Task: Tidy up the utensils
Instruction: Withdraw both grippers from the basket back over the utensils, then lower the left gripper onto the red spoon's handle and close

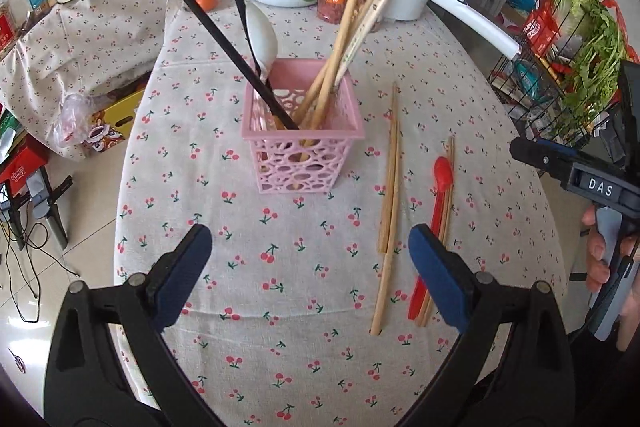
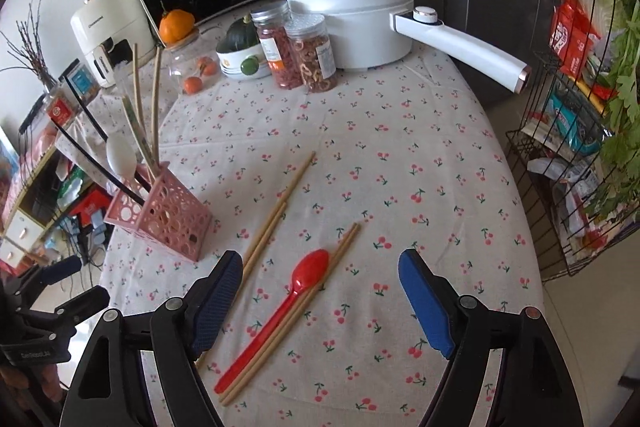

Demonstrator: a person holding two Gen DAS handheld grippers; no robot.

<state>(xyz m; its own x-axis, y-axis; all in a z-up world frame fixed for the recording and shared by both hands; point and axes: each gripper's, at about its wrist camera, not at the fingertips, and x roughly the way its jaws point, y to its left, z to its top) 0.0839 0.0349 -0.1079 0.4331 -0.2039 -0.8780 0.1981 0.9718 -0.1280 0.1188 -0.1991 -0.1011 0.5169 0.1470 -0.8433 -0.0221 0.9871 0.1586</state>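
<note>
Red plastic spoon [image 2: 276,315] lies beside bamboo chopsticks [image 2: 296,311] | we read "DAS" on right gripper [image 2: 320,303] | left gripper [image 1: 310,267] | both fingers wide apart, empty

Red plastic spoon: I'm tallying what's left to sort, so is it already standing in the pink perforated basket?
No: the red plastic spoon lies flat on the cherry-print tablecloth beside wooden chopsticks, apart from the pink perforated basket.

Left gripper [image 1: 310,259] angled steeply downward, jaws spread wide, nothing between the pads, right gripper [image 2: 320,291] likewise tilted down, jaws apart, empty, fingers [image 1: 596,259] wrapped on its handle.
</note>
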